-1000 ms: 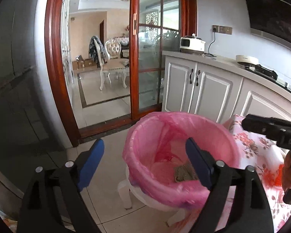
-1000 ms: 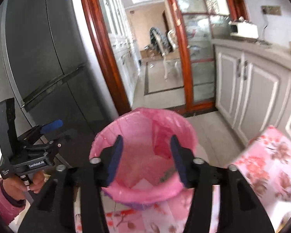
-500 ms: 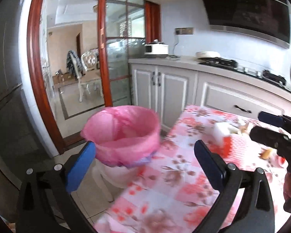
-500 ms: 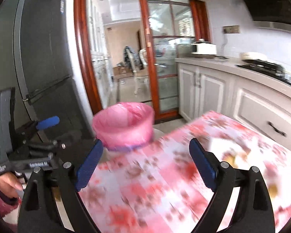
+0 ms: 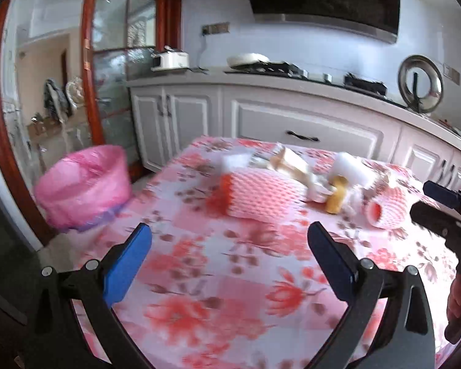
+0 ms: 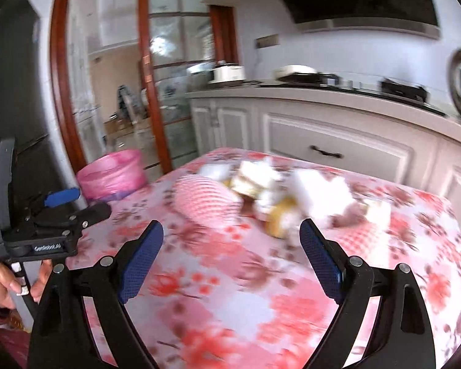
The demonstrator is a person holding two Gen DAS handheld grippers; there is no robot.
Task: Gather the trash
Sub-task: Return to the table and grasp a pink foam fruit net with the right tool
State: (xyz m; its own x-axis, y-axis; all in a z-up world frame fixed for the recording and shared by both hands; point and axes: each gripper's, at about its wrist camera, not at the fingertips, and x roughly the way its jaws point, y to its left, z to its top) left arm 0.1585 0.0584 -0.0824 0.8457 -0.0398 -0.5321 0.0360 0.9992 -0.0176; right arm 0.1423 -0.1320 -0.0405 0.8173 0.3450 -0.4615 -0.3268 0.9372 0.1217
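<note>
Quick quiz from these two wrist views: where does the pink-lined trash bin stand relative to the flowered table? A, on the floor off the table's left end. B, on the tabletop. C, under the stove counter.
A: the pink-lined trash bin stands beyond the left edge of the flowered table, below tabletop level.

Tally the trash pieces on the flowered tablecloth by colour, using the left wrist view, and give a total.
Pink foam net sleeves: 2
White foam pieces: 2
Yellow piece: 1
Beige carton: 1
Total: 6, though blur may hide small scraps.
</note>
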